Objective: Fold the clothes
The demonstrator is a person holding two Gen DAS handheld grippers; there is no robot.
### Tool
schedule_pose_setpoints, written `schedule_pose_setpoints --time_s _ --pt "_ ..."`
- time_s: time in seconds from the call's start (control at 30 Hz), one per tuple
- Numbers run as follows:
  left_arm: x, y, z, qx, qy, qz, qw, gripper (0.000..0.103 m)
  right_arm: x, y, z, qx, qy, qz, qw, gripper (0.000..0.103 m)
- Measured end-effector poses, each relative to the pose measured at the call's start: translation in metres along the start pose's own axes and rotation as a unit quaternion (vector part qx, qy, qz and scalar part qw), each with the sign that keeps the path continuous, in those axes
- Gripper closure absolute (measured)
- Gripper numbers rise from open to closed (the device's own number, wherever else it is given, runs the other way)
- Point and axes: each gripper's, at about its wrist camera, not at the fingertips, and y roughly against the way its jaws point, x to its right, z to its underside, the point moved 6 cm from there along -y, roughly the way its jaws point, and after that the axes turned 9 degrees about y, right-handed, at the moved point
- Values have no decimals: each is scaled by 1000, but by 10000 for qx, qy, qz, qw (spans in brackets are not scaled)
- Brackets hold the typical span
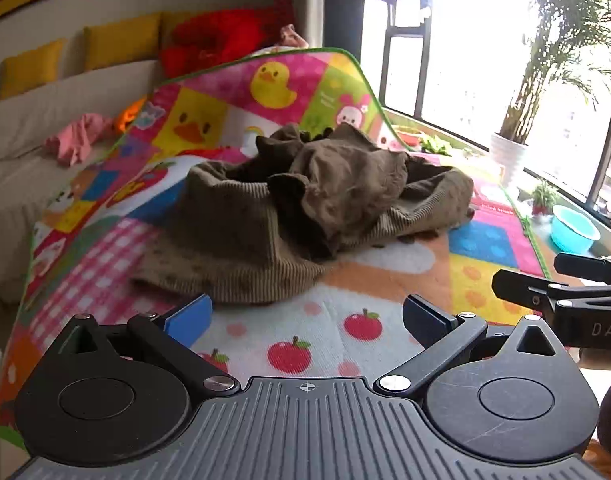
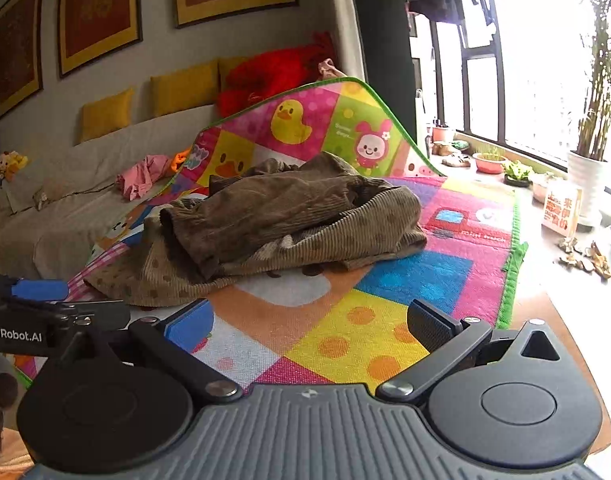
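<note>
A crumpled brown corduroy garment with dark dots lies in a heap on a bright cartoon play mat. My left gripper hovers just short of its near hem, jaws wide open and nothing between them. In the right wrist view the same garment lies ahead and to the left on the mat. My right gripper is open and empty over the mat, a little back from the cloth. Each gripper shows at the edge of the other's view.
The mat's far edge curls up against a beige sofa with yellow cushions, a red plush and a pink garment. Right of the mat are a window sill with potted plants, a sign and a turquoise basin.
</note>
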Motion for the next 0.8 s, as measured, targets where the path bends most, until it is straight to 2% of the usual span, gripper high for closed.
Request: schedule_pose_setpoints --time_s 0.2,0.43,0.8 --pt "2 -7 0 -106 23 16 9999 0 3 4 0 72 -25 -17 10000 0" --pt "2 -3 -2 -9 -24 8 10000 0 1 4 -3 184 36 84 9998 0" --pt "5 -8 -2 -83 -121 -10 9999 0 0 1 1 153 47 64 9999 0"
